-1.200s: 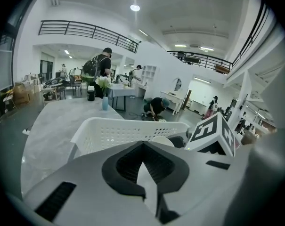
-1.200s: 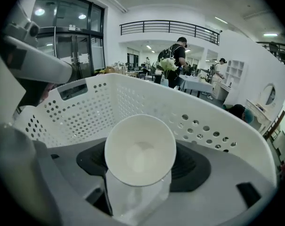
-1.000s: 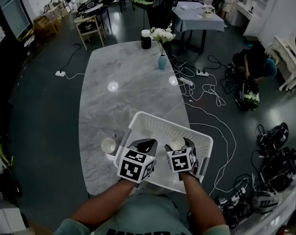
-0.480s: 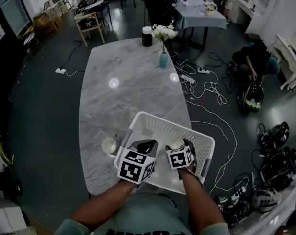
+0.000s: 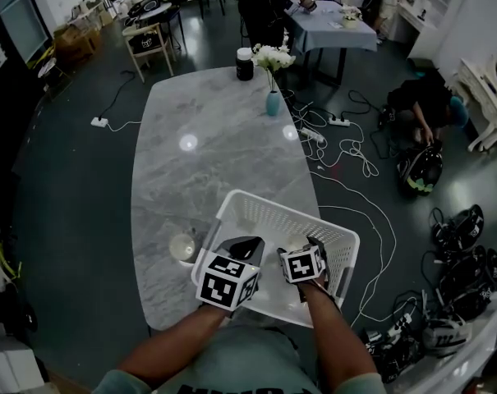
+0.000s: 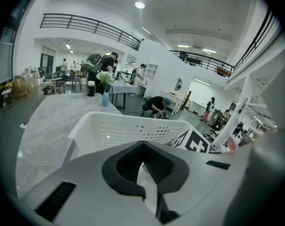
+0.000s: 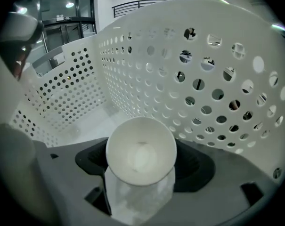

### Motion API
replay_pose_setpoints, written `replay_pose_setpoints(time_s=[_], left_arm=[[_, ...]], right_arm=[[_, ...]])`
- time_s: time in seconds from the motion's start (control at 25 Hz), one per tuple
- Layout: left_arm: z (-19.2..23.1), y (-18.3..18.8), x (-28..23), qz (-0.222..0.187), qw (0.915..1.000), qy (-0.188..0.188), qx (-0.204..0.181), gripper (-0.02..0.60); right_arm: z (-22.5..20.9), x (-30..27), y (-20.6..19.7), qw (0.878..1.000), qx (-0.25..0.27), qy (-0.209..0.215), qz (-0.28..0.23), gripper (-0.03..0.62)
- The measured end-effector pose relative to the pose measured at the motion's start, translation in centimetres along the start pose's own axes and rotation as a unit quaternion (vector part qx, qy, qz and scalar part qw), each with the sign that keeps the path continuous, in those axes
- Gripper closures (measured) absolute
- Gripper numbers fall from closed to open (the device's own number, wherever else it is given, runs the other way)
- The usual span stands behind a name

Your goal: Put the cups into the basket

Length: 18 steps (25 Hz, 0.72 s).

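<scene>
Right gripper (image 7: 142,166) sunk slightly lower inside basket (image 7: 203,55), jaws clamped on plain white cup (image 7: 141,147), long axis near upright, mouth upward; left gripper (image 6: 143,150) over basket's near rim, jaws together, empty.

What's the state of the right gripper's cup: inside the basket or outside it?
Inside the basket, not yet released. The right gripper view shows the cup clamped between the jaws, with the basket's perforated walls around it.

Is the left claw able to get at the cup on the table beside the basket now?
Probably yes: the cup stands on bare table outside the basket's left wall, close to the left claw, which holds nothing. Its jaws are together, so they must open first.
</scene>
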<state>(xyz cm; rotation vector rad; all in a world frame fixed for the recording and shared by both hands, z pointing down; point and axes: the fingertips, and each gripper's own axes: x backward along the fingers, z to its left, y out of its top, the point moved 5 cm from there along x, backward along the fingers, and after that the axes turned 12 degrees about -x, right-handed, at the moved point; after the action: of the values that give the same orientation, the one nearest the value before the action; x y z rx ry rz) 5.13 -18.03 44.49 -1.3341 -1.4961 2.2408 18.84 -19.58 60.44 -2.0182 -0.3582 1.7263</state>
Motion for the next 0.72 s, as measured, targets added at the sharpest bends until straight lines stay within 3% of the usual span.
replay_pose_setpoints(time_s=[0.32, 0.72], left_arm=[[-0.3, 0.0, 0.5, -0.005, 1.0, -0.005, -0.003, 0.581], [-0.2, 0.7, 1.7, -0.024, 0.9997, -0.007, -0.008, 0.582]], right_arm=[[-0.2, 1.2, -0.9, 1.0, -0.022, 0.005, 0.02, 0.204], [0.6, 7.1, 3.1, 0.995, -0.004, 0.014, -0.101, 0.204]])
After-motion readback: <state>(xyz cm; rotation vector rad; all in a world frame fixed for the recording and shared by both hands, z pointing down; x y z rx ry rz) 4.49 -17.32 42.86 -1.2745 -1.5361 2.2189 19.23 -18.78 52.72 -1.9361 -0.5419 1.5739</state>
